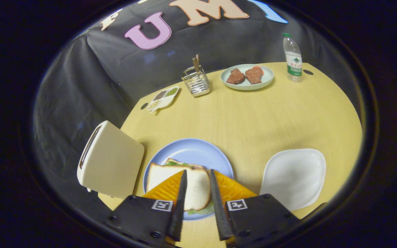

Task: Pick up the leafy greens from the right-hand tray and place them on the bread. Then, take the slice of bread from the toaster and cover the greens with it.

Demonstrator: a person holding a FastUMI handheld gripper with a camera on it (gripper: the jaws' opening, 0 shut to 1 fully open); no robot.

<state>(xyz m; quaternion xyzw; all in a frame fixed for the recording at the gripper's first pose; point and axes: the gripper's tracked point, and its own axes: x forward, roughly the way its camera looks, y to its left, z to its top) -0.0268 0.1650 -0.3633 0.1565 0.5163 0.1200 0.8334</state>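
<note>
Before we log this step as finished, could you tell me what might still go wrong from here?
1. The top slice of bread sits skewed, with greens poking out underneath; it may slide off.
2. The tongs are open around that slice, close above it, so pulling away carelessly could drag it.
3. The sandwich overhangs the near rim of the blue plate, so a nudge could tip it onto the table.

gripper view | rides above fingers [184, 196] | looks steeply down, close over blue plate [191, 151] | table [246, 117] beyond

One toaster [110, 160], three plates: blue [198, 151], white [295, 177], green [247, 76]; two meat pieces [245, 75], one bottle [293, 58], one rack [196, 82], one seed dish [163, 98], one sandwich [195, 186]
</note>
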